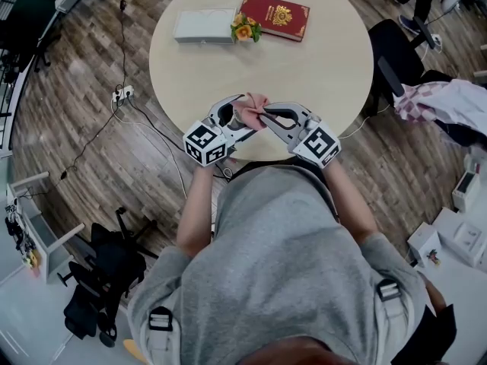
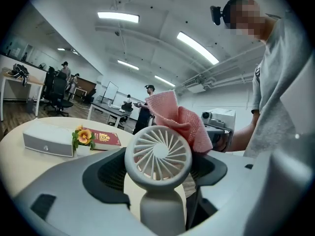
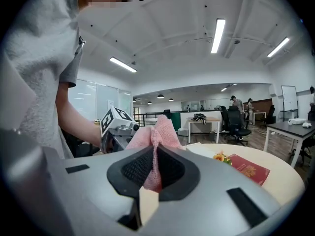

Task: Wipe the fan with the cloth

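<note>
A small white hand fan (image 2: 157, 154) with a round grille stands upright in my left gripper (image 2: 158, 173), whose jaws are shut on its handle. A pink cloth (image 2: 180, 118) lies against the fan's upper right rim. My right gripper (image 3: 155, 167) is shut on that cloth (image 3: 155, 134), which bunches up above its jaws. In the head view both grippers meet over the near edge of the table, left gripper (image 1: 225, 122) and right gripper (image 1: 268, 117), with the cloth (image 1: 254, 111) between them. The fan is mostly hidden there.
The round beige table (image 1: 327, 59) carries a red book (image 1: 275, 16), a white box (image 1: 204, 26) and a small orange flower (image 1: 245, 29) at its far side. A power strip (image 1: 122, 93) with cables lies on the floor to the left. A dark chair (image 1: 394, 50) stands at the right.
</note>
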A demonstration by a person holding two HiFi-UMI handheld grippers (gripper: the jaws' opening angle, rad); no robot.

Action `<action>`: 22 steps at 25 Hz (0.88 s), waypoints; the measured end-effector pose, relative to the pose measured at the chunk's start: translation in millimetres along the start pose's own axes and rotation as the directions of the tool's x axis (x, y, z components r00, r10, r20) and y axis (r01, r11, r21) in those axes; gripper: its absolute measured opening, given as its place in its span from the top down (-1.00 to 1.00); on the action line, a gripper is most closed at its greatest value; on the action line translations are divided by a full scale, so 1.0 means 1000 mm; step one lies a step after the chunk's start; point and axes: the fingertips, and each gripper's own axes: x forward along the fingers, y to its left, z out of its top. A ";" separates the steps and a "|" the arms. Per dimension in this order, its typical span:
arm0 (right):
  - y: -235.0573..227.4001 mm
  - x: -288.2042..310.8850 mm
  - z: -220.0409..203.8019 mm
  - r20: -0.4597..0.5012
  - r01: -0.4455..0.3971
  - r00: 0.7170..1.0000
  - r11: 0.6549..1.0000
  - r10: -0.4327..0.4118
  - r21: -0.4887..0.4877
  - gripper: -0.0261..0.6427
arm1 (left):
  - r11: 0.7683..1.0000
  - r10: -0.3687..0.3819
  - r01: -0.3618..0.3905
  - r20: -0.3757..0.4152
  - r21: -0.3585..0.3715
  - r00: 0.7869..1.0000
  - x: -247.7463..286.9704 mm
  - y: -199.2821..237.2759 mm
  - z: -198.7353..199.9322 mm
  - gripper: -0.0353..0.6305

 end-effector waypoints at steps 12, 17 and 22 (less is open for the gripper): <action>0.000 0.000 0.035 0.105 -0.037 0.994 0.998 0.032 0.042 0.83 | 0.957 -0.272 0.277 0.068 -0.080 0.960 -0.013 -0.035 0.014 -0.23; -0.010 -0.003 0.030 0.110 -0.028 0.994 1.000 0.028 -0.001 0.83 | 0.919 -0.351 0.371 0.152 -0.135 0.924 -0.023 -0.043 0.032 -0.23; -0.003 -0.007 0.034 0.107 -0.048 0.993 0.999 0.048 -0.004 0.83 | 0.913 -0.355 0.380 0.171 -0.145 0.919 -0.024 -0.039 0.038 -0.23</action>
